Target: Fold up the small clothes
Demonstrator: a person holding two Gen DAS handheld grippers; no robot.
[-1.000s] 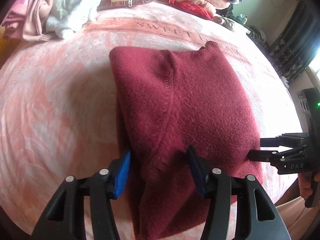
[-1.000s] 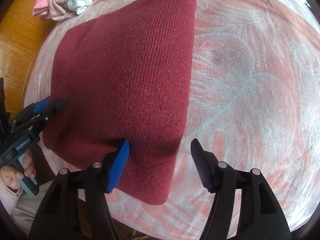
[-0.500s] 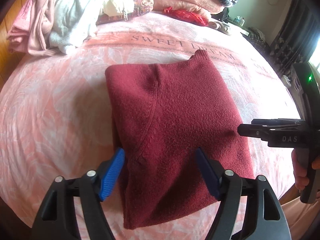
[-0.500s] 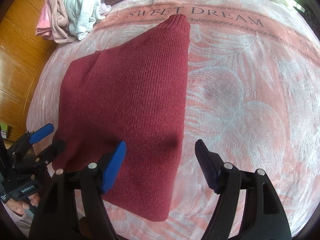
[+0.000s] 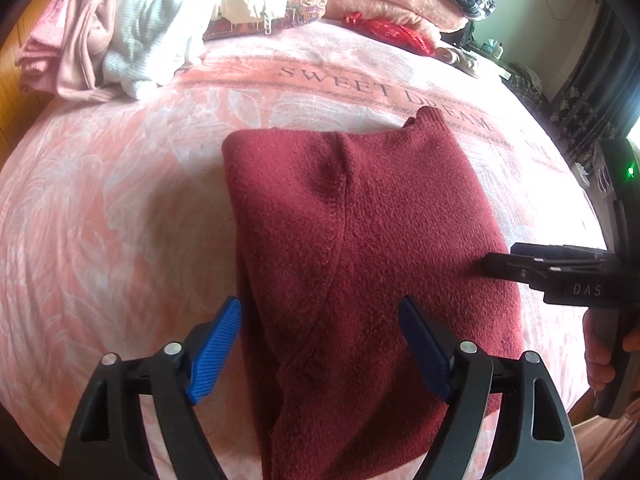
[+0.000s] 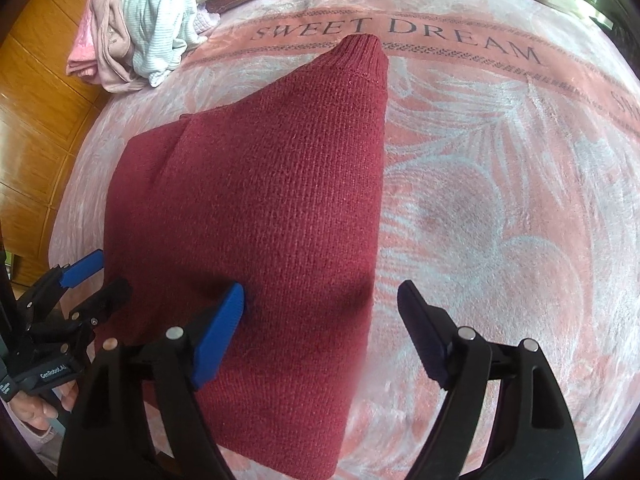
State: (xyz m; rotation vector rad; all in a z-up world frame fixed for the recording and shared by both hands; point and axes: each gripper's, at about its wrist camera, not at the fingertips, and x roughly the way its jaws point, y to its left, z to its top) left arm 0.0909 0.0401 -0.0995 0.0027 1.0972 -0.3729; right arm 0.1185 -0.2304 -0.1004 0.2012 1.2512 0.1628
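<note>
Left gripper point(image 5: 320, 344) wide apart, holding nothing; it straddles the near left edge of the maroon knit sweater point(image 5: 360, 248), left pad over the bedspread, right pad over the fabric. Can't tell whether the pads touch the cloth or hang just above it.

Right gripper point(image 6: 320, 324) also wide, holding nothing. Left pad sits over the sweater near its right edge at 7 o'clock, right pad over bare bedspread point(image 6: 500, 200) at 5 o'clock. In the left wrist view it comes in side-on from 3 o'clock, tips at the sweater's right edge.

Sweater lies mid-bed on the pink "SWEET DREAM" bedspread, already folded into a compact, roughly rectangular block. A ribbed cuff or hem point(image 6: 360, 56) sticks out at 12 o'clock, just under the lettering. A seam runs diagonally across the top layer. No loose sleeves visible.

Progress, my read: this piece is mostly folded, sides tucked in, layers stacked. Possibly one more fold in half, or just a tidy-up of the protruding ribbed end, then set it aside.

Pile of unfolded clothes point(image 5: 120, 32) at 10–11 o'clock (pink, pale striped, cream pieces) looks like remaining work. More stacked fabric along 12–1 o'clock; can't say whether it belongs to the task.
</note>
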